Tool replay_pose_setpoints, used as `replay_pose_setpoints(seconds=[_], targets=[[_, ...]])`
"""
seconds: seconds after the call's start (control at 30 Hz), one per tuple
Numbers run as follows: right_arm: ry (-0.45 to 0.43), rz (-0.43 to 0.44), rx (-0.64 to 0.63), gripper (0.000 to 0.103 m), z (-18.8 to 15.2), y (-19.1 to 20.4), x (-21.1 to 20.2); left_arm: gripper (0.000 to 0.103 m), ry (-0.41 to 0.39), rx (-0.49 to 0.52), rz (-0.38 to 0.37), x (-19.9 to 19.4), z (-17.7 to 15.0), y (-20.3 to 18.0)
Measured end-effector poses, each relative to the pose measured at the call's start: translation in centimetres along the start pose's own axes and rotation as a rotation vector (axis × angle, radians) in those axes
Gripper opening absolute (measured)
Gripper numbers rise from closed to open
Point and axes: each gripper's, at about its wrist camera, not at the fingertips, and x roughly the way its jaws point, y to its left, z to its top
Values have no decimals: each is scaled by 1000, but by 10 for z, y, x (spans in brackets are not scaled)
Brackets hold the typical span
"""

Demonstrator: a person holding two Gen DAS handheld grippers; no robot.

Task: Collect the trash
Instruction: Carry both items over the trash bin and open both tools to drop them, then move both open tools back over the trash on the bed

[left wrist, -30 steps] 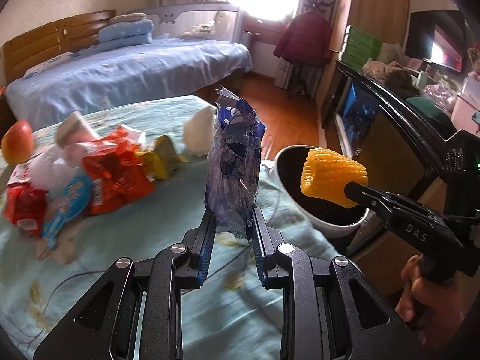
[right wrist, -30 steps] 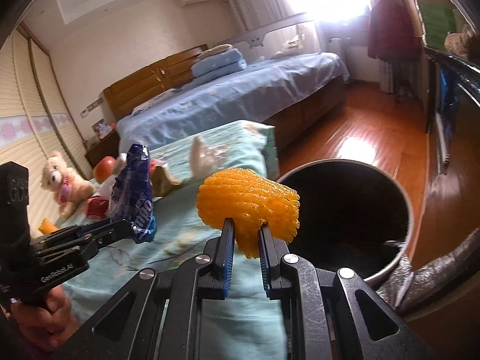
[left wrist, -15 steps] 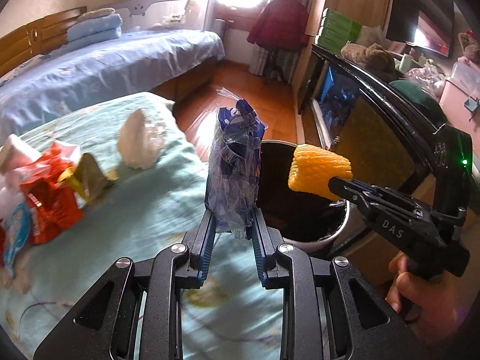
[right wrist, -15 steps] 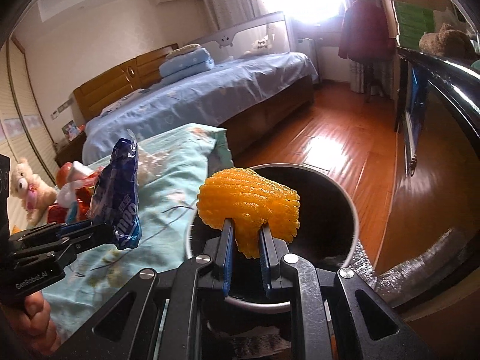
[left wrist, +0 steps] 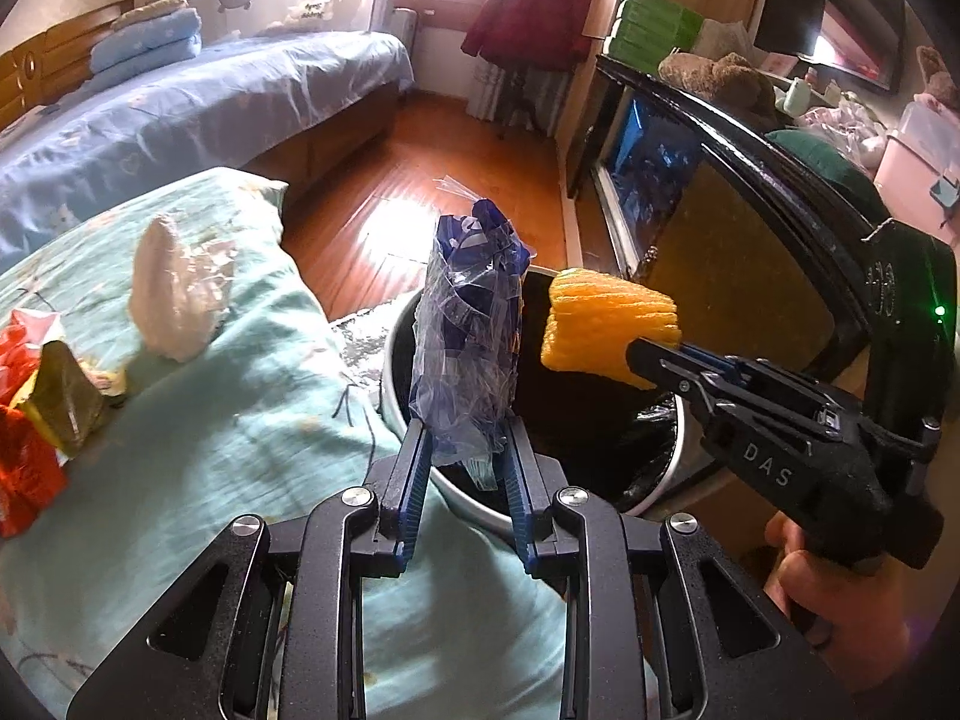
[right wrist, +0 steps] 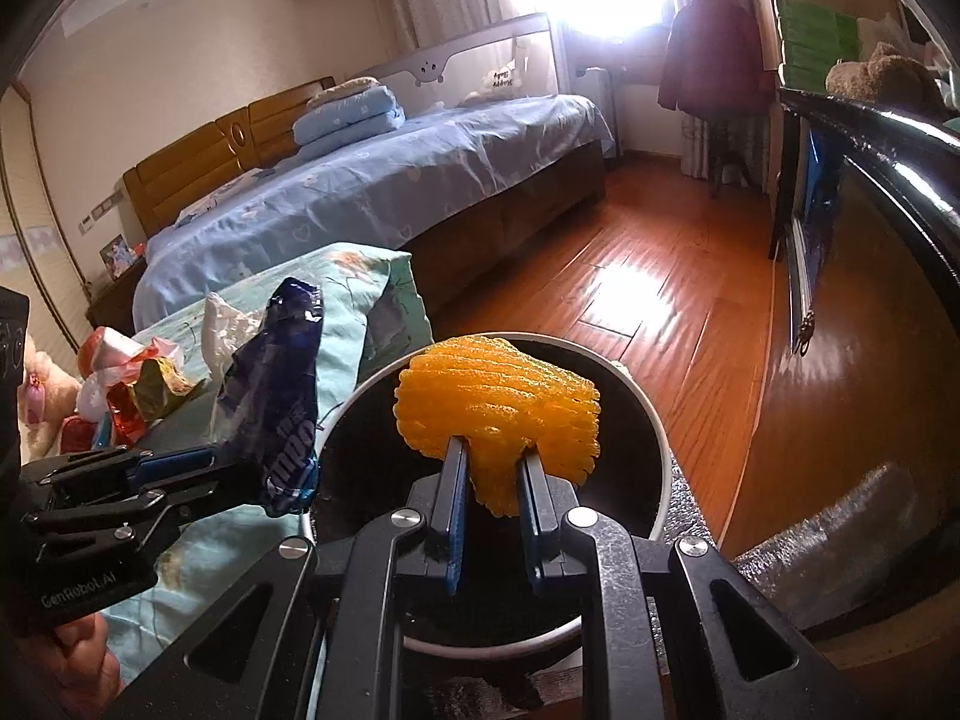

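My left gripper point(left wrist: 467, 450) is shut on a crumpled blue plastic wrapper point(left wrist: 471, 330) and holds it upright at the near rim of the round bin point(left wrist: 420, 450). The wrapper also shows in the right wrist view point(right wrist: 273, 414). My right gripper point(right wrist: 491, 468) is shut on an orange foam fruit net point(right wrist: 498, 408) and holds it above the black-lined bin point(right wrist: 651, 420). The net also shows in the left wrist view point(left wrist: 606, 327), over the bin's mouth.
A bed with a pale green cover point(left wrist: 210, 420) carries a white crumpled bag point(left wrist: 171, 294), a yellow-green wrapper point(left wrist: 60, 402) and red wrappers point(left wrist: 24, 468). A dark cabinet point(left wrist: 750, 240) stands right of the bin. A blue bed point(right wrist: 360, 192) lies beyond on wood floor.
Both grippers have moved right, off the bed toward the bin. The orange net now hangs over the bin's mouth and the blue wrapper is at its rim.
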Motion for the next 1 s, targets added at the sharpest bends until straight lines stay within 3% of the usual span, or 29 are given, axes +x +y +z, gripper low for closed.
replay_pose_setpoints(seconds=[0.2, 0.3, 0.4, 0.43, 0.47, 0.67, 1.0], targets=[[24, -6, 3, 18, -1, -5, 10, 31, 8, -5, -7, 6, 2, 2], [34, -22, -5, 20, -2, -5, 14, 47, 11, -2, -7, 6, 2, 0], [48, -17, 14, 38, -2, -8, 17, 54, -5, 3, -5, 0, -1, 1], [48, -17, 18, 52, -2, -9, 16, 56, -8, 0, -1, -2, -3, 3], [45, -20, 21, 62, -2, -9, 15, 57, -15, -5, 5, -5, -5, 5], [24, 9, 50, 77, -4, -3, 6, 60, -63, -84, 54, -32, -25, 36], [10, 145, 43, 85, -5, 52, -3, 61, -114, -226, 171, -80, -64, 98]])
